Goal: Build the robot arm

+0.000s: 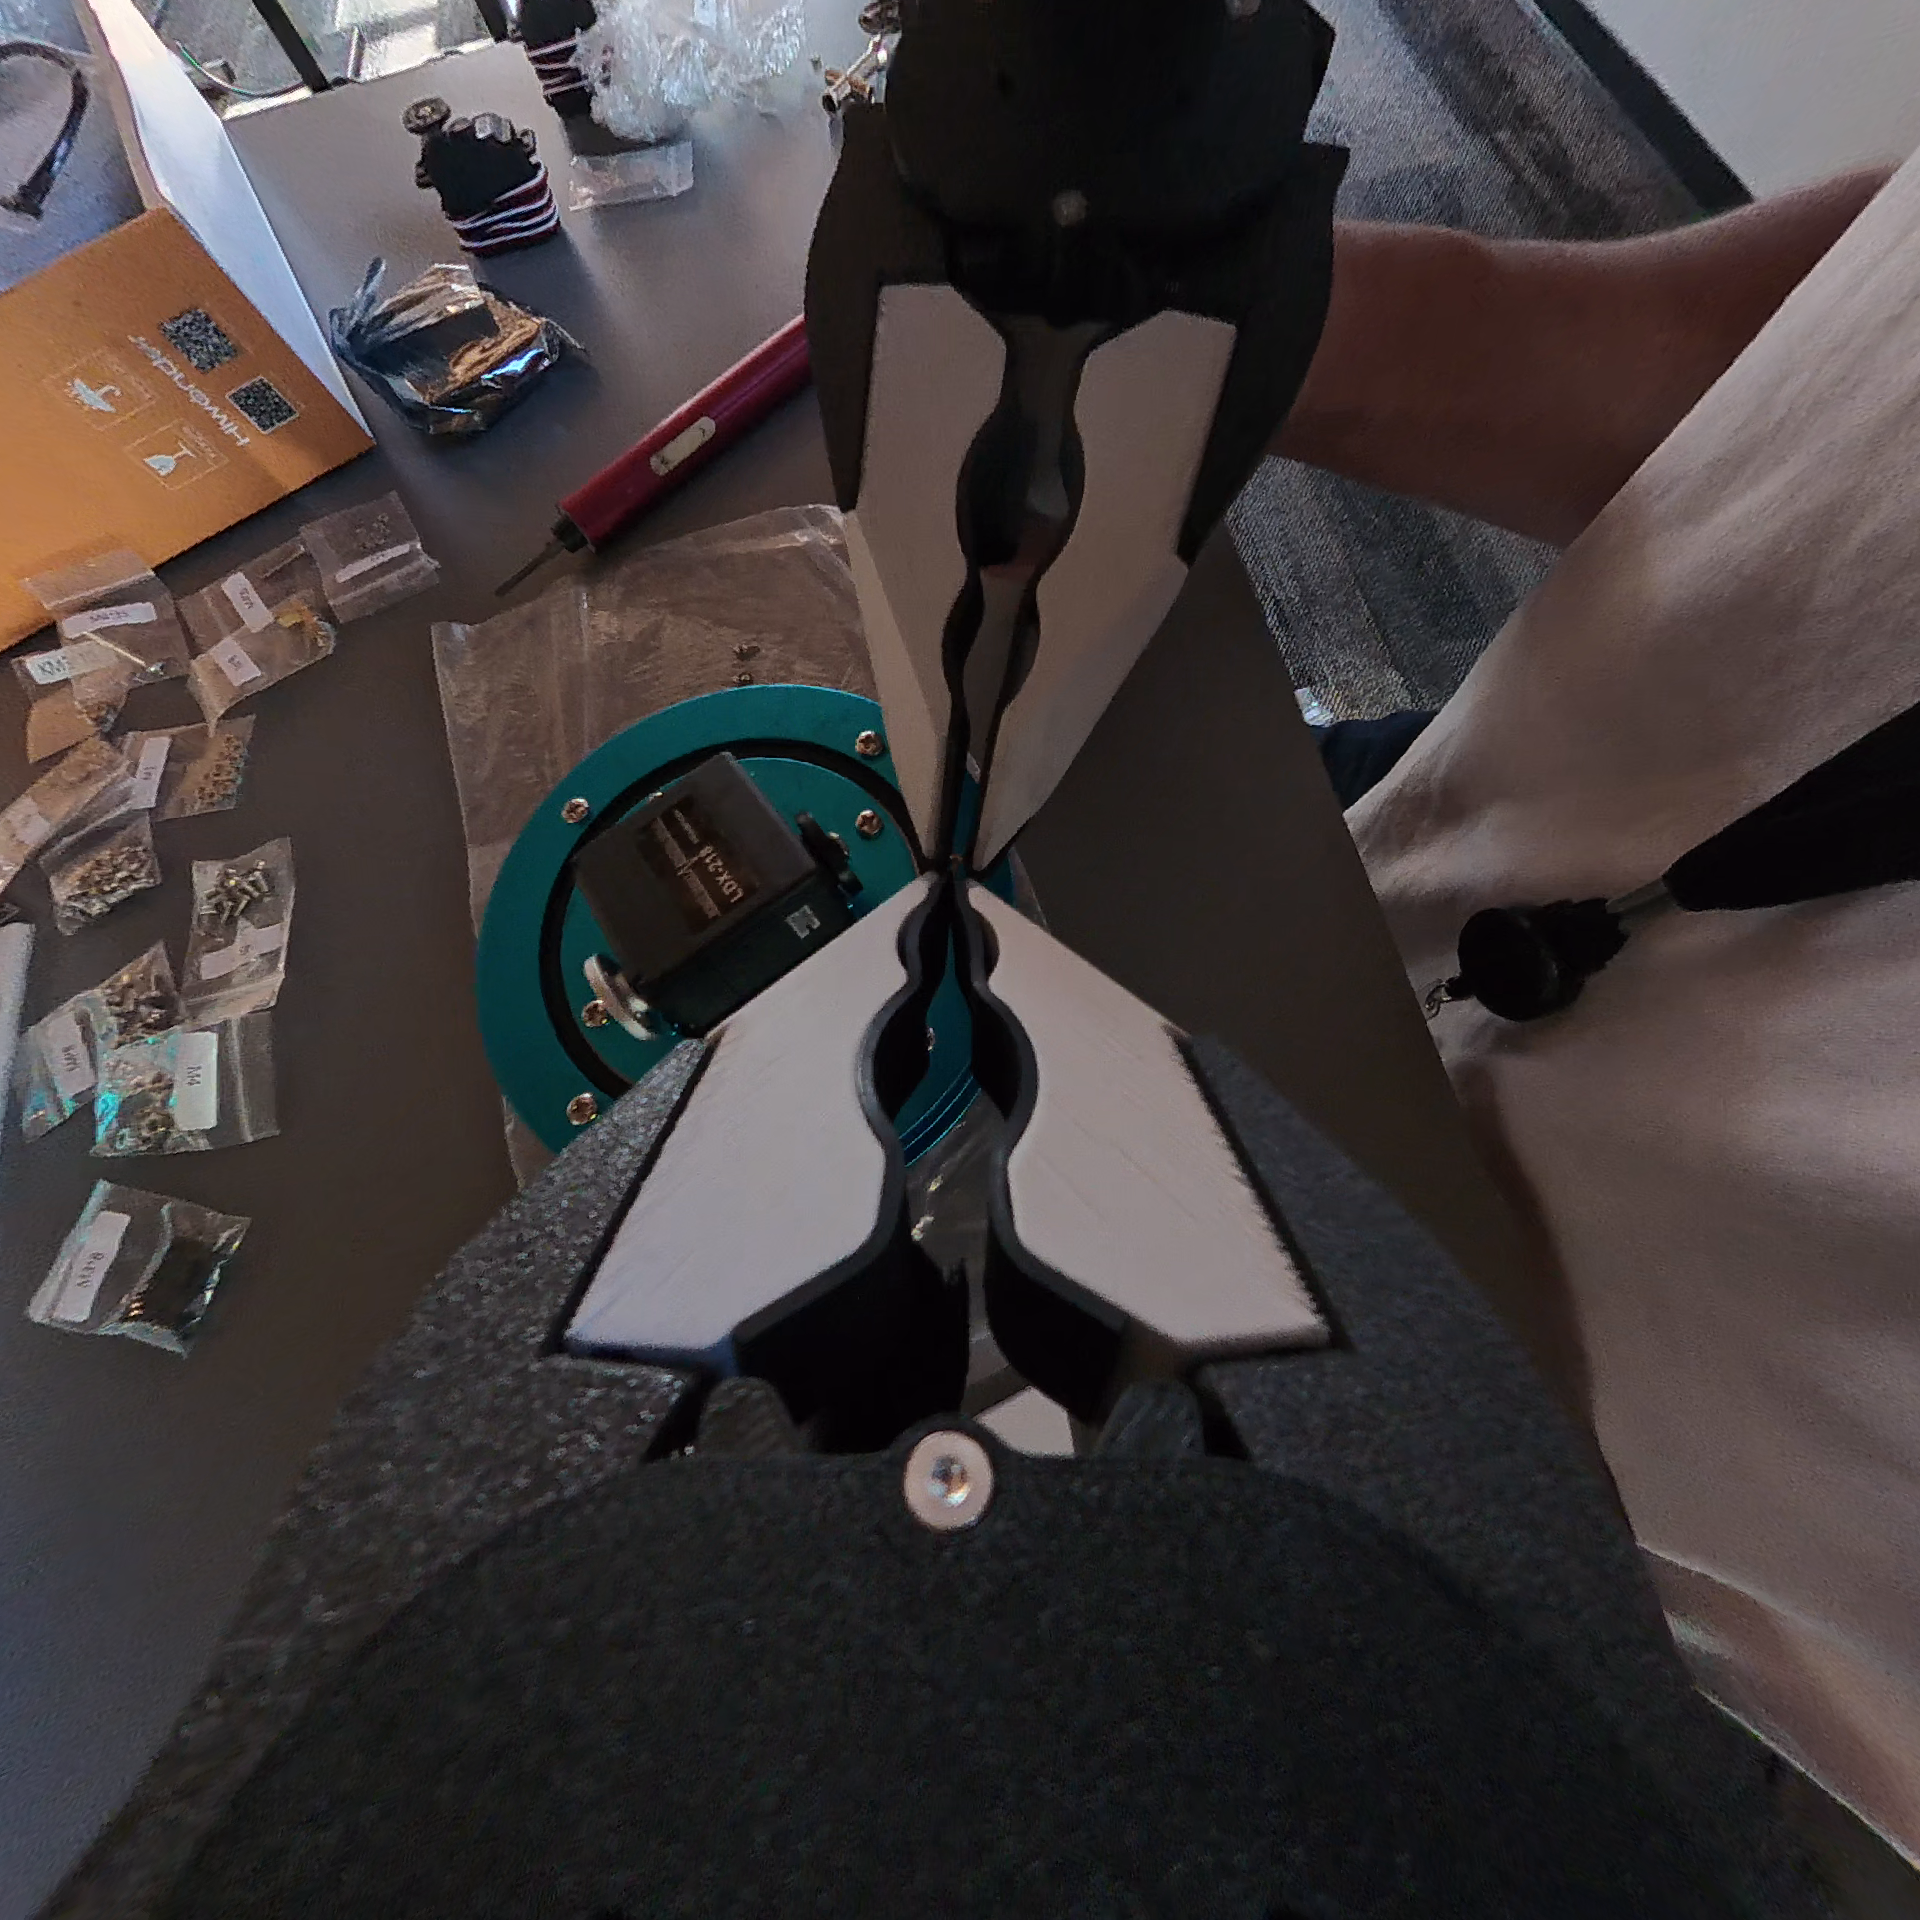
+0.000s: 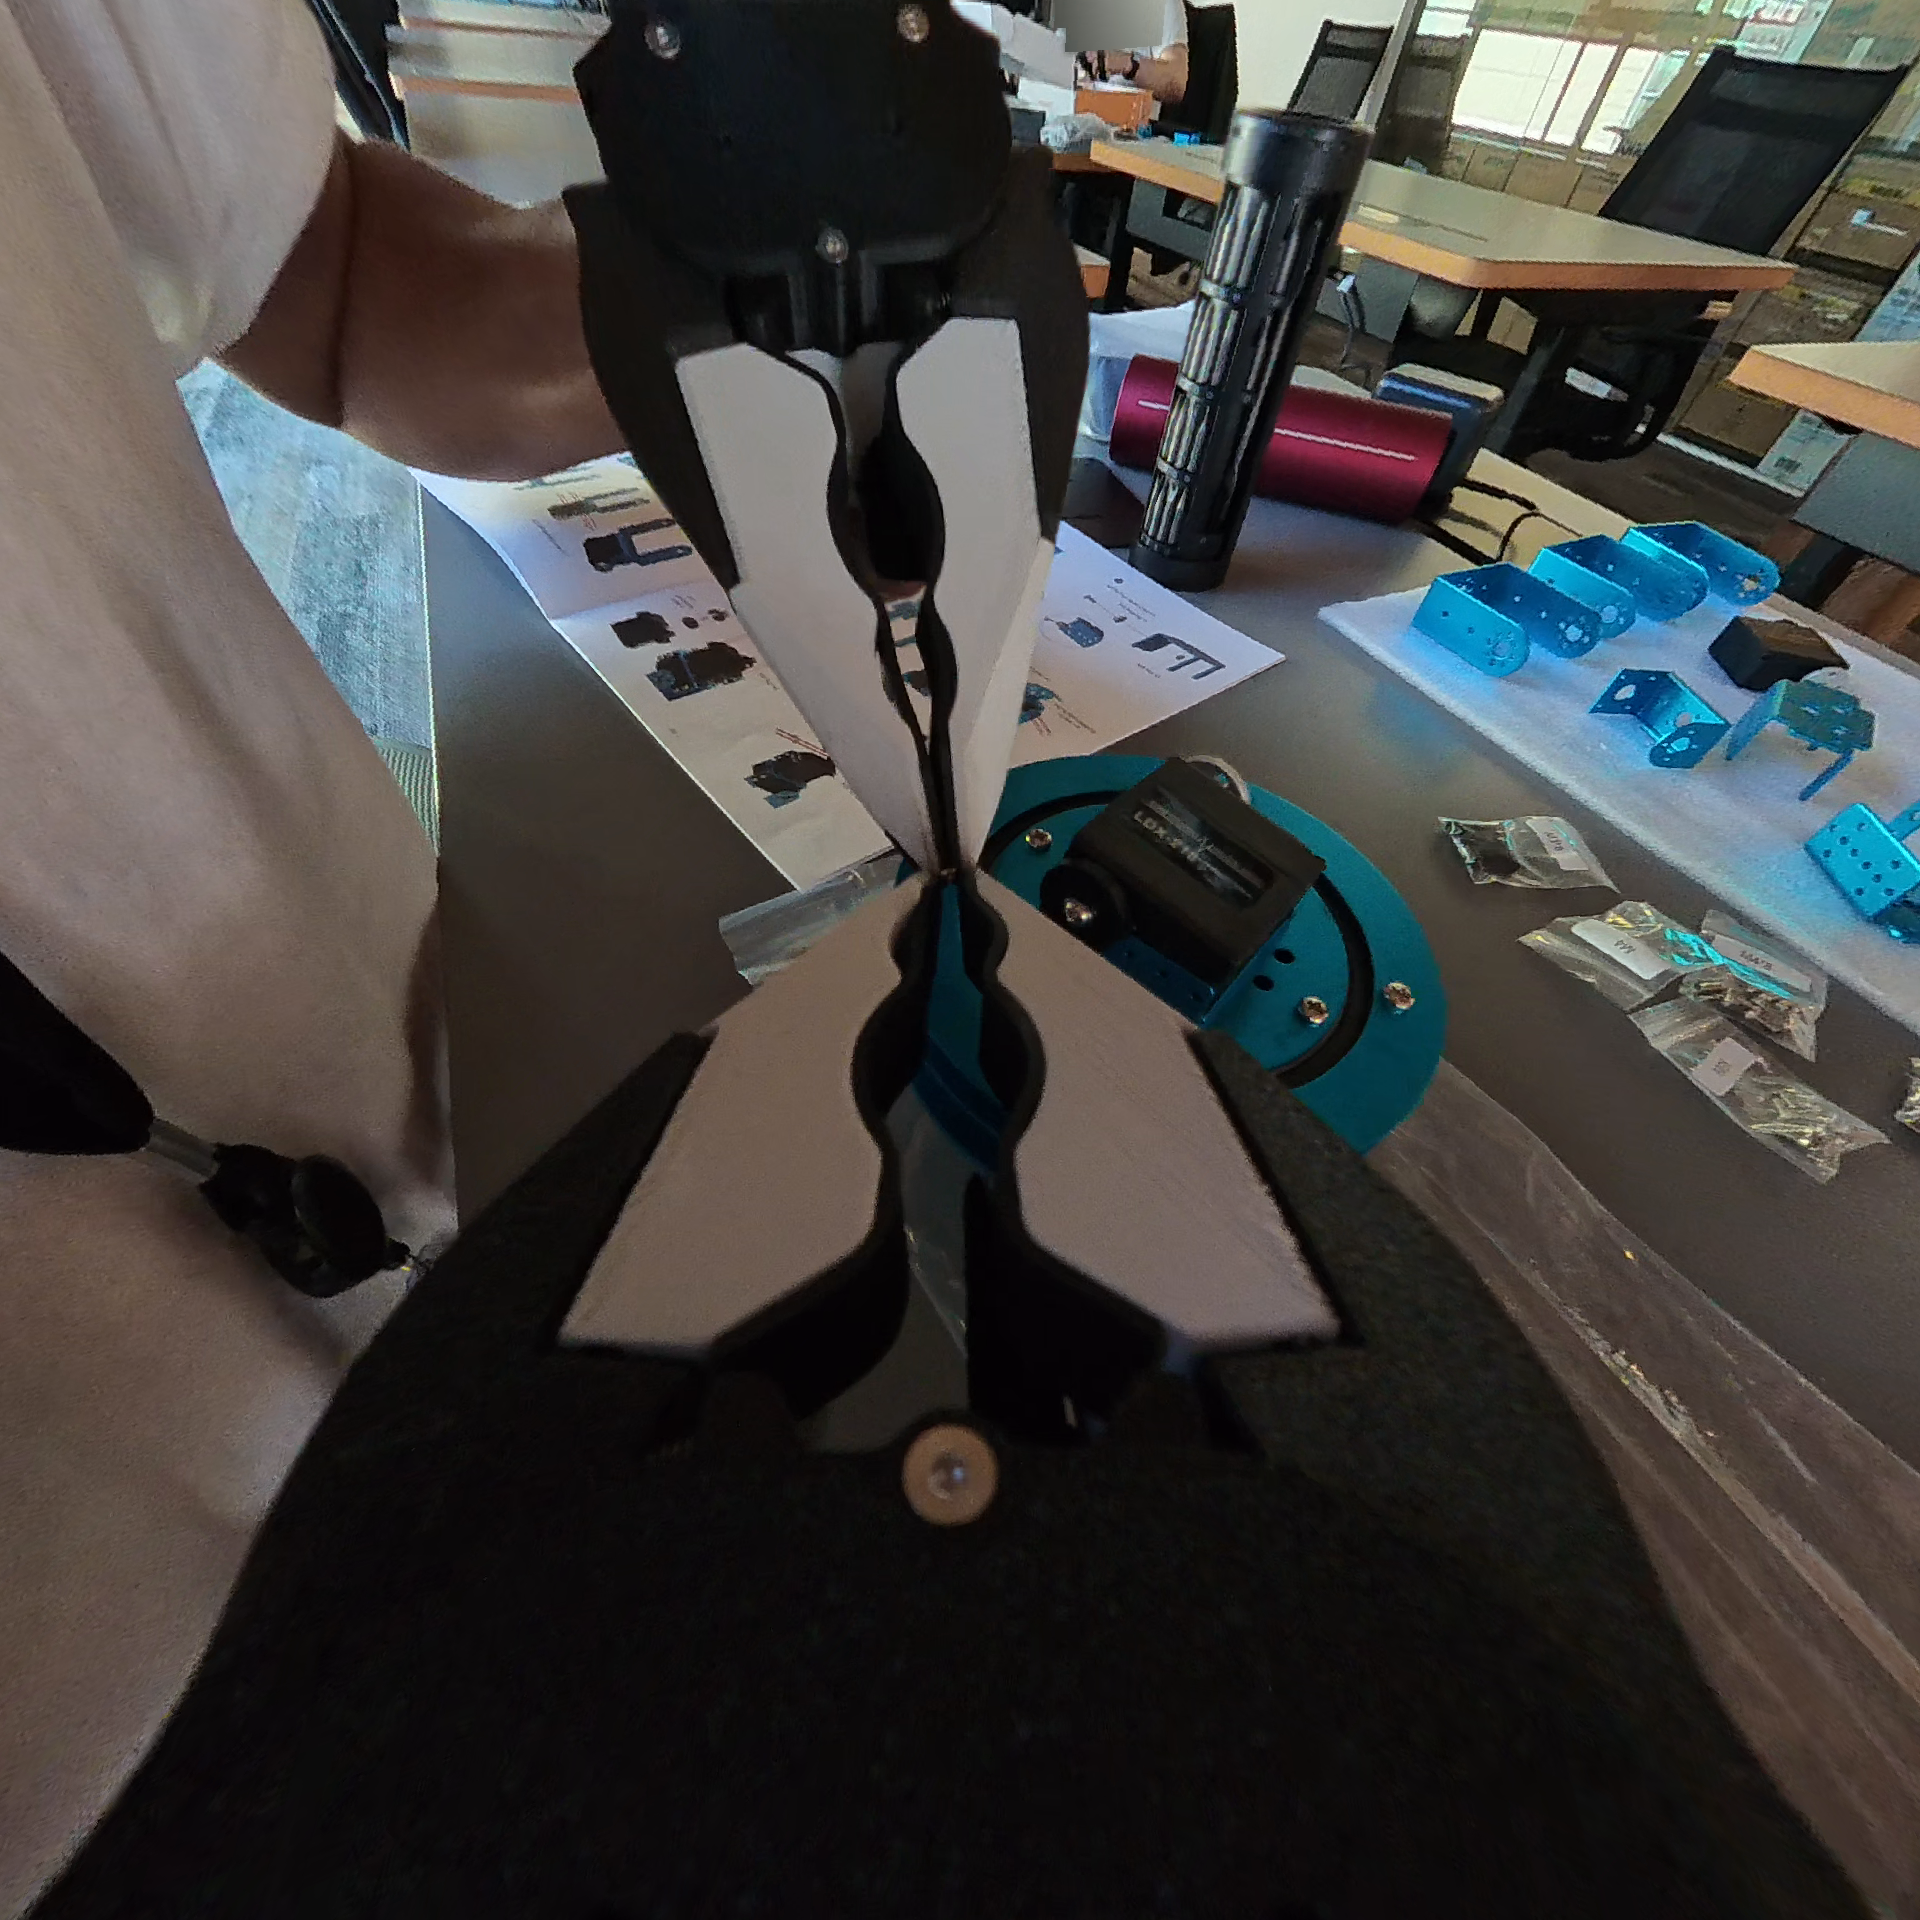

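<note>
Tip to tip, the left gripper [image 1: 951, 883] and right gripper [image 2: 943, 881] are seen meeting just above a teal ring [image 1: 520, 997] on a grey table [image 1: 312, 1351]. Both pairs of white fingers [image 1: 790, 1122] are pressed together at the tips; whether anything tiny is pinched between them cannot be told. A black servo [image 1: 707, 883] is mounted inside the ring, which is laid on a clear plastic sheet [image 1: 582, 665].

From the left wrist view, small bags of screws [image 1: 234, 925] are spread across the table to the left of the ring, with an orange box [image 1: 135, 395] behind them. A red screwdriver [image 1: 686, 436] is laid beyond the sheet, near a foil-wrapped packet [image 1: 457, 348] and another servo with a coiled cable [image 1: 488, 187].

From the right wrist view, a printed instruction sheet [image 2: 1132, 644] is spread behind the ring. A black bit holder [image 2: 1236, 343] is stood upright beside a red cylinder [image 2: 1340, 457]. Blue metal brackets [image 2: 1558, 613] are set out on a white foam pad [image 2: 1455, 686] to the right, with more screw bags [image 2: 1704, 997] near them. A person's pale shirt [image 2: 156, 727] and forearm [image 2: 447, 343] are seen at the table's edge.
</note>
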`<state>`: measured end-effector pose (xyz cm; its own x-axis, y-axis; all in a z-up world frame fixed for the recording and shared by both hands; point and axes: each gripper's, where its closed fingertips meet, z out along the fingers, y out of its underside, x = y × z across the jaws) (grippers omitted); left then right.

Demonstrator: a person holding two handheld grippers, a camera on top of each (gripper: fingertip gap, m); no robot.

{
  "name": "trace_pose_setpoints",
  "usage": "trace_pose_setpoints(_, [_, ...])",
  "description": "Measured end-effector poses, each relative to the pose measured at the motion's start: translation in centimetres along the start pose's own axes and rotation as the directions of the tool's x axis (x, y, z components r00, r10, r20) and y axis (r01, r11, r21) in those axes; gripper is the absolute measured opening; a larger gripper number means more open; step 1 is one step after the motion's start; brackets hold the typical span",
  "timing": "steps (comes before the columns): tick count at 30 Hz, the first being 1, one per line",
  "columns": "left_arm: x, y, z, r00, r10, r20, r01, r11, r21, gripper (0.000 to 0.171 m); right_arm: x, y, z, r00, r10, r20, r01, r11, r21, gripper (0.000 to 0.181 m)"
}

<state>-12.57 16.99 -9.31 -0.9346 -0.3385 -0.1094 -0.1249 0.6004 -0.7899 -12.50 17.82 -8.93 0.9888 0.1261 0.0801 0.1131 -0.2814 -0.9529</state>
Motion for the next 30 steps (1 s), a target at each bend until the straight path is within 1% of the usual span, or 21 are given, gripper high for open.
trace_pose_setpoints(5, [0.2,0.21,0.07,0.999,0.037,0.012,-0.036,0.998,-0.055,0.0,-0.19,0.21,0.09,0.999,-0.041,-0.026,0.039,0.998,-0.053,0.001])
trace_pose_setpoints(8, [0.24,0.46,0.19,0.999,0.05,0.015,-0.049,0.996,-0.08,0.0,-0.23,0.47,0.2,0.999,-0.041,-0.035,0.038,0.996,-0.08,0.001])
trace_pose_setpoints(30, [0.88,0.72,0.24,0.998,0.069,0.012,-0.067,0.989,-0.131,0.0,-0.85,0.42,0.15,0.998,-0.047,-0.041,0.044,0.997,-0.069,0.001])
